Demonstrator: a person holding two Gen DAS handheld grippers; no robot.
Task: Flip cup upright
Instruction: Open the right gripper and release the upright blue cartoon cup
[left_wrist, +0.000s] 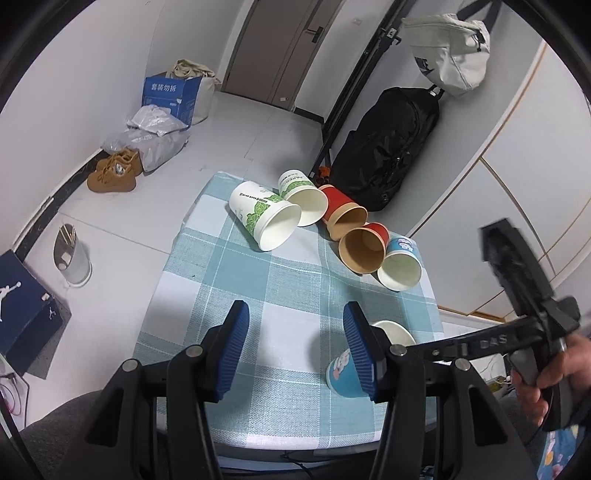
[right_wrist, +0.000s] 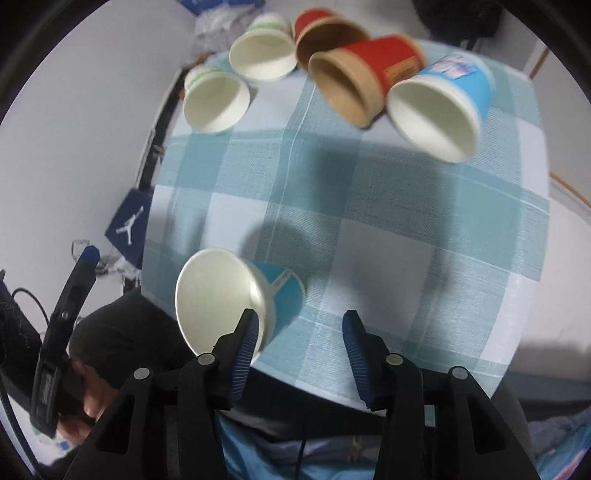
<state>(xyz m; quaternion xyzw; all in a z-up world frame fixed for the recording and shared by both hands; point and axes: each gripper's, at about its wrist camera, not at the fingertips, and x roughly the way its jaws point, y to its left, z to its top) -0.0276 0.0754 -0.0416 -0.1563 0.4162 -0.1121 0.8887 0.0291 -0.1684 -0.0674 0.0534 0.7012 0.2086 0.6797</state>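
A blue paper cup (right_wrist: 236, 299) lies on its side near the front edge of the checked table, mouth toward me; in the left wrist view it (left_wrist: 345, 374) is partly hidden behind my left gripper's right finger. My right gripper (right_wrist: 297, 325) is open, its left finger just in front of the cup's rim. My left gripper (left_wrist: 295, 325) is open and empty above the cloth, left of the cup. Several more cups lie on their sides at the far edge: two green-white (left_wrist: 266, 218), two red (left_wrist: 364, 247), one blue (left_wrist: 400, 266).
The small table has a blue-white checked cloth (left_wrist: 258, 295). On the floor are a white bin (left_wrist: 74, 258), shoes (left_wrist: 114, 173), a blue box (left_wrist: 170, 94) and bags. A black backpack (left_wrist: 388, 147) stands by the far right corner.
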